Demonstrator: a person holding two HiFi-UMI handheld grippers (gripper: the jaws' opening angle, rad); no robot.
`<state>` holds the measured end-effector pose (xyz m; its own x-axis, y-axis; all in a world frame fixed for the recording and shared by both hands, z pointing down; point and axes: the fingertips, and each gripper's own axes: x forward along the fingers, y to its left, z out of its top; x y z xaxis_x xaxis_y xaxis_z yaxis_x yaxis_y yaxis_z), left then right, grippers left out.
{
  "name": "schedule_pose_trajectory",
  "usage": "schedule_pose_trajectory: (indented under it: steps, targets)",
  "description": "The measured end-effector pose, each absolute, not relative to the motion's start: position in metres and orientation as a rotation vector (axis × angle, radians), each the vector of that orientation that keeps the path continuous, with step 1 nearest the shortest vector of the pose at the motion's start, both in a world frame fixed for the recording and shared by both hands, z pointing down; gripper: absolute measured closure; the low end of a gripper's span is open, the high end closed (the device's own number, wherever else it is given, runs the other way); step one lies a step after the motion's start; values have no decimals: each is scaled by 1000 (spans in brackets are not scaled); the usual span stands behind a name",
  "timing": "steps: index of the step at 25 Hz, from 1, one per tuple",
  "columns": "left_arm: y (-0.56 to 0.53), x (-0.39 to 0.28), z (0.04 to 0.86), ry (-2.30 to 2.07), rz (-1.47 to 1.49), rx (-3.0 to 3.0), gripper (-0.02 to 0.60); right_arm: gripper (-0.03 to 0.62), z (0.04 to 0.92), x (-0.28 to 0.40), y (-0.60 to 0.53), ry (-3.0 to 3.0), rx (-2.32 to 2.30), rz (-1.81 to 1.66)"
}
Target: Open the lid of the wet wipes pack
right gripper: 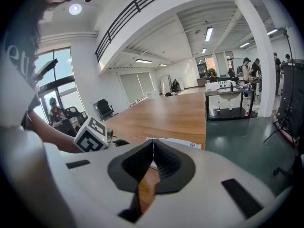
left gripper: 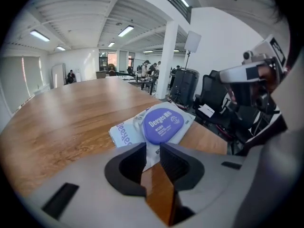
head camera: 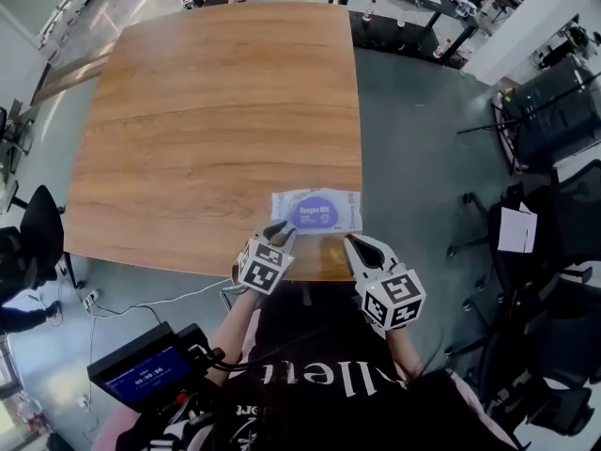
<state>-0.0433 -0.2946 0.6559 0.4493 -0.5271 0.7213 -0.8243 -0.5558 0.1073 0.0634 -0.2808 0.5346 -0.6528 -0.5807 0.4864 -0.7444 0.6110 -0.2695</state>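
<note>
The wet wipes pack lies flat on the wooden desk, close to the edge nearest the person. It is just ahead of both tools and between their two lines of reach.

The left tool points at the pack's near left corner. In the left gripper view, the left tool has its jaws a narrow gap apart. The white corner of the pack shows in that gap, right at the tips, with bare desk below it. Whether the jaws touch the wrapper cannot be told. Straight beyond the tips sits the round purple lid, lying flat on top of the pack.

The right tool sits just short of the pack's near right corner, above the desk edge. In the right gripper view, the right tool has its jaws pressed together with nothing between them. A thin strip of the pack shows just past the tips. To its left, level with it, is the left tool's marker cube, and the desk runs away ahead.
</note>
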Motion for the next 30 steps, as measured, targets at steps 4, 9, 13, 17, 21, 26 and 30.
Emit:
schedule_pose_trajectory:
  steps: [4, 9, 13, 17, 21, 26, 30]
  targets:
    - [-298, -47, 660, -1183, 857, 2198, 505, 583, 535, 59, -294, -2496, 980, 645]
    - [-300, -54, 666, -1153, 891, 2199, 503, 582, 554, 41, -297, -2414, 713, 412]
    - [-301, -57, 669, -1166, 858, 2191, 502, 582, 576, 20, -299, -2350, 522, 214]
    - [-302, -59, 672, -1166, 846, 2186, 502, 552, 600, -2, -298, -2276, 339, 16]
    - [-303, -60, 674, -1132, 840, 2178, 502, 504, 625, -21, -296, -2186, 194, -209]
    - [-306, -58, 673, -1126, 835, 2173, 499, 499, 655, -29, -296, -2049, 36, -485]
    - [-305, -57, 674, -1136, 847, 2170, 495, 499, 660, -29, -296, -2017, -7, -650]
